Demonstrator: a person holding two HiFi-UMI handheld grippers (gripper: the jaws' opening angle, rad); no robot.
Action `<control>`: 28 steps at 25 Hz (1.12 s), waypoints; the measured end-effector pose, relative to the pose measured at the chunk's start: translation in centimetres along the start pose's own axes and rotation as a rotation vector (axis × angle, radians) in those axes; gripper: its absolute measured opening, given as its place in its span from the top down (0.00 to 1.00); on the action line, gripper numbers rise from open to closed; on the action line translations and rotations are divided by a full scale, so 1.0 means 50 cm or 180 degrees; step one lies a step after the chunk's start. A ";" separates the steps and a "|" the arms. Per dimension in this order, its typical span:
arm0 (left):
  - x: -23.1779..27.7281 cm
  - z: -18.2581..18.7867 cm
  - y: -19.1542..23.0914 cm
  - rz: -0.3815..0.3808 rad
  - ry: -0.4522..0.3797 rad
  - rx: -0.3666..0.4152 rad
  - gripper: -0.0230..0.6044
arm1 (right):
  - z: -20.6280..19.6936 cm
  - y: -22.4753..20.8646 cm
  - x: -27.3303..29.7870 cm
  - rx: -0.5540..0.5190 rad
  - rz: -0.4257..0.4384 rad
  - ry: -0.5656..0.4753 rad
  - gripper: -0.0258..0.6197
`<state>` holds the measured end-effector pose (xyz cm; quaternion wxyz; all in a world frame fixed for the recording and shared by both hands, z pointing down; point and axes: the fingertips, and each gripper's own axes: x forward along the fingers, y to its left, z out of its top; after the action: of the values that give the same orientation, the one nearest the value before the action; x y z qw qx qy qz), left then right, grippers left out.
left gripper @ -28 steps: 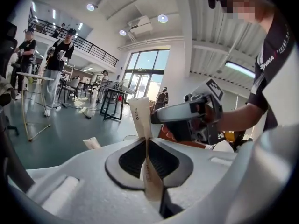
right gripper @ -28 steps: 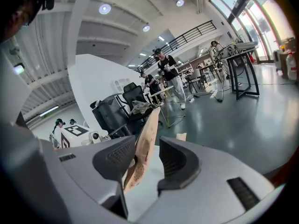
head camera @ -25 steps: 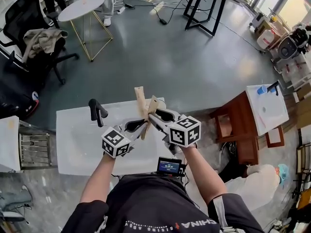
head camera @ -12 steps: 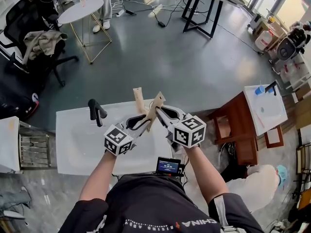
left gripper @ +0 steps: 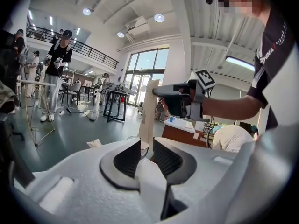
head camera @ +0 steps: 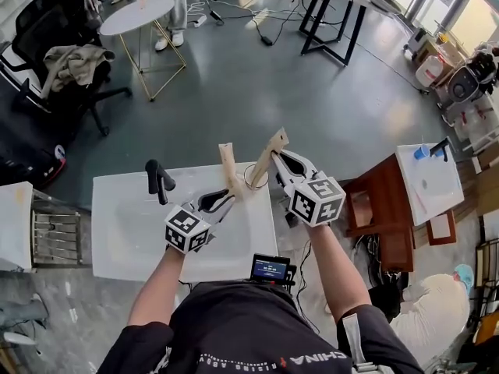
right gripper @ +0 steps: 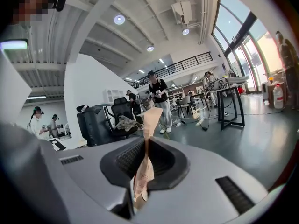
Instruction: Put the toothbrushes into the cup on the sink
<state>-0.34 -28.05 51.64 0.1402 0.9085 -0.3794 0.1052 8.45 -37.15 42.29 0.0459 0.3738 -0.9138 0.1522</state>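
Note:
A white sink [head camera: 125, 232] carries a black faucet [head camera: 158, 179] and a clear cup [head camera: 257, 182] at its far right edge. One paper-wrapped toothbrush [head camera: 228, 168] stands upright right at the tips of my left gripper [head camera: 226, 199]. In the left gripper view that wrapper [left gripper: 148, 111] rises just past the parted jaws of the left gripper [left gripper: 146, 146], beside the cup rim [left gripper: 138, 145]; no pad visibly presses it. My right gripper [head camera: 275, 159] is shut on a second wrapped toothbrush [head camera: 269, 150], tilted with its lower end over the cup. The wrapper [right gripper: 147, 125] sits pinched in the right gripper [right gripper: 145, 148].
A brown cabinet with a white top [head camera: 425, 178] stands right of the sink. A metal rack [head camera: 54, 240] is at the left. Beyond lie grey floor, a round white table [head camera: 140, 12], an office chair [head camera: 62, 68] and black trestle legs [head camera: 327, 22].
The right gripper closed on the second wrapped toothbrush and carried it up and to the right, away from the left gripper. The left jaws parted; the left gripper hardly moved.

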 end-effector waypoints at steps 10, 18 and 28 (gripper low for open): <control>-0.007 -0.054 0.028 0.0145 0.0187 -0.0214 0.82 | -0.042 -0.051 0.063 -0.0034 -0.0097 0.0091 0.91; -0.016 -0.092 0.048 0.0268 0.0324 -0.0346 0.82 | -0.142 -0.069 0.092 0.0089 -0.0110 0.0291 0.91; -0.011 -0.108 0.046 0.0258 0.0393 -0.0392 0.82 | -0.194 -0.083 0.075 0.0011 -0.0233 0.0521 0.87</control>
<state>-2.84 -27.43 56.93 0.2145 0.8738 -0.4123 0.1431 8.37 -39.41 53.26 0.1252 0.3934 -0.8924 0.1820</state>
